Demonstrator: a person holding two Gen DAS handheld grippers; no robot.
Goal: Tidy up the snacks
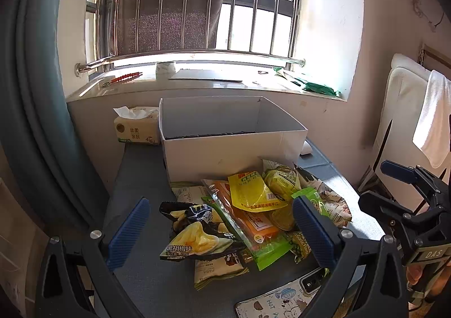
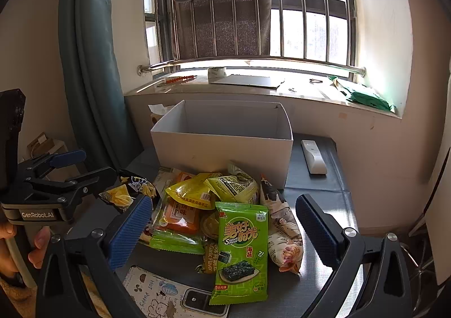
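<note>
Both of your grippers hover above the near edge of the table, and neither holds anything: the left gripper has its fingers spread wide around the left half of the snack pile, and the right gripper has its fingers spread equally wide over the right half. The snack pile lies loose near the middle of the table, just in front of the white box, which stands open at the far edge; what little of its floor shows holds no snacks. In the pile, the black pepper chip bag lies at the left, the yellow pouch rests on top toward the box, the orange packet in its green wrapper runs diagonally beneath it, and the green seaweed packet lies nearest you, flat and partly overlapping a phone at the near edge. A tissue pack sits at the far left corner, beside the box, and a white remote lies to the right of it. The task appears to stand at its opening step, with no packet yet picked. The next move likely calls for lowering one gripper over a single top-lying packet, closing on its edge or crimped seam, and carrying it into the box; the thin, slippery film may slide or drag its neighbours.
</note>
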